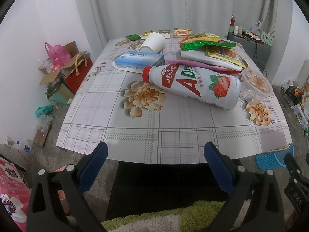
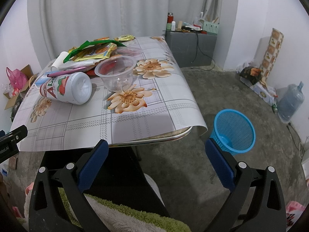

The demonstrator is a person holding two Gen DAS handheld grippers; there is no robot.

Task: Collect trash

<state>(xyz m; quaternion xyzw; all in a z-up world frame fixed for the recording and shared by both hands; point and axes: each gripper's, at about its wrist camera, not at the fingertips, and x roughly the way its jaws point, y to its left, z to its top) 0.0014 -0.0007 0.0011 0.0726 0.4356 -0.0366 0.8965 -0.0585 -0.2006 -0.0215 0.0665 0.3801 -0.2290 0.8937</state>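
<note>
Trash sits mid-to-far on the table, all of it ahead of and above both my grippers, nothing touched. Nearest piece: white plastic drink bottle with red cap and strawberry label, lying on its side, cap pointing left-far, base toward the right. Just right of its base, a clear round plastic cup stands upright. Behind the bottle's neck, a blue-and-white cardboard medicine box lies flat. Farther back, a white paper cup is tipped on its side. Right-far: a pile of yellow and green snack wrappers on top of a white bag.

My left gripper hangs off the near table edge, fingers spread wide, holding nothing. My right gripper likewise wide apart and empty, off the near right corner of the table; the bottle is up-left of it, the clear cup almost straight ahead.

Blue mesh plastic wastebasket stands on the concrete floor right of the table, just beyond my right gripper's right finger. Table wears a floral plaid tablecloth.
</note>
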